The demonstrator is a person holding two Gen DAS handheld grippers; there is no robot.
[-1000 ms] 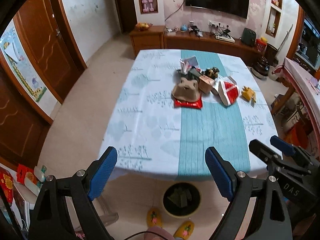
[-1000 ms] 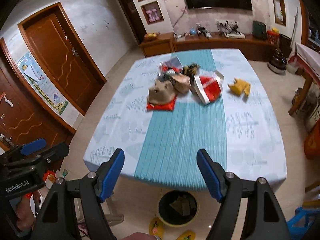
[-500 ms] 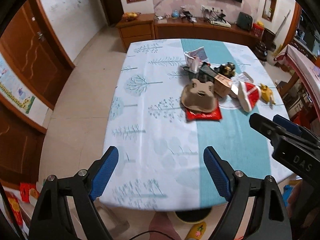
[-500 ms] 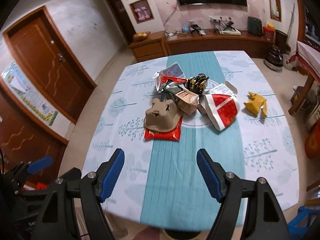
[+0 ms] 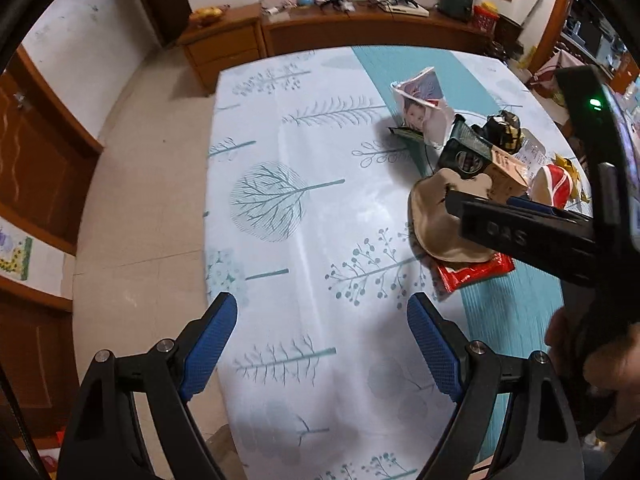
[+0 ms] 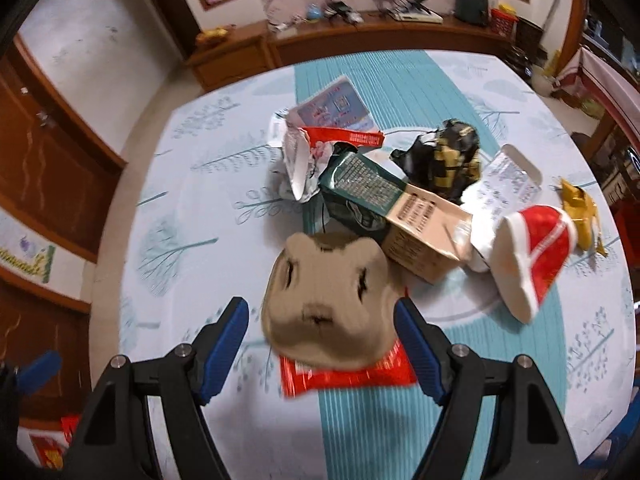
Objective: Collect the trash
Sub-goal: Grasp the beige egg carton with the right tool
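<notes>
Pale tree-printed tablecloth [image 6: 168, 216] carries the trash pile at its middle. Nearest lies the brown moulded pulp tray [image 6: 328, 300] on a red wrapper [image 6: 348, 376]. Right gripper [image 6: 322, 318], wide open and empty, should straddle the tray squarely before closing; left gripper [image 5: 322, 322] waits open and empty.

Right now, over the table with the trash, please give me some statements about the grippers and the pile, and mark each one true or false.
1. Both grippers, left gripper and right gripper, are open and hold nothing. True.
2. The paper tray lies on the red wrapper. True.
3. The yellow wrapper sits under the paper tray. False: it lies apart, at the far right of the pile.
4. The right gripper is shut on the brown box. False: it is open, with the paper tray ahead between its fingers.
5. The trash lies on a bare wooden table. False: a patterned tablecloth covers it.
</notes>
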